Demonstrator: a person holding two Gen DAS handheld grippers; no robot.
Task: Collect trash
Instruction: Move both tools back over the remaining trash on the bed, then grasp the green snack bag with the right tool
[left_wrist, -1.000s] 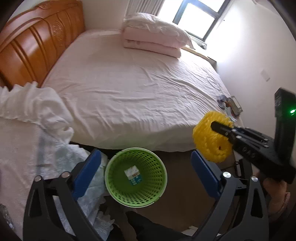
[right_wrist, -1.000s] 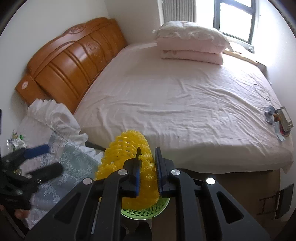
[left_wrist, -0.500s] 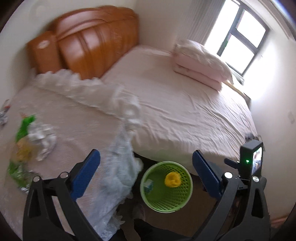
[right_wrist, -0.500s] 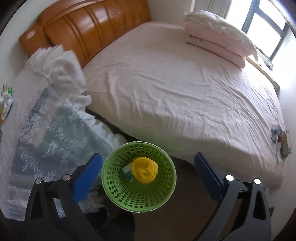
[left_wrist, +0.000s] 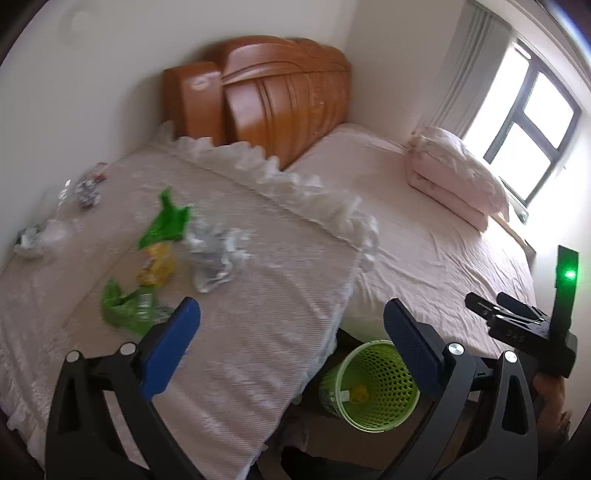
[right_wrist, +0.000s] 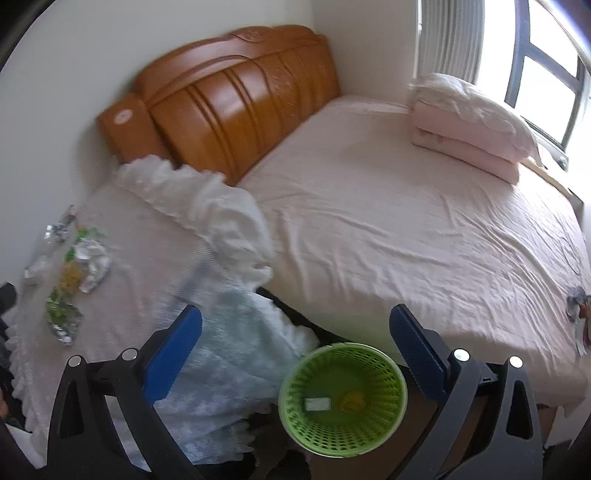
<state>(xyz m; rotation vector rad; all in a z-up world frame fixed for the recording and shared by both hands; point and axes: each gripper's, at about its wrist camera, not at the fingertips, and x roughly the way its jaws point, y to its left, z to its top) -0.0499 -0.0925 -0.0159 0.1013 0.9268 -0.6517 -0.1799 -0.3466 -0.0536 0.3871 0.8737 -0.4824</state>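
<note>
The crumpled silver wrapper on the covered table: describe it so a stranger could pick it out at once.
Start at the wooden headboard; left of the bed stands a table under a white ruffled cloth. Near the middle of its litter lies the crumpled silver wrapper, just right of a green wrapper and a yellow one. It is the largest piece, and pale and foil-like where those two are coloured.

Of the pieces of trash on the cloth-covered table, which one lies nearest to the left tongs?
The green wrapper at the front of the pile. It lies just beside the left tongs' left pad, while the crumpled white paper and yellow wrapper lie farther back.
</note>
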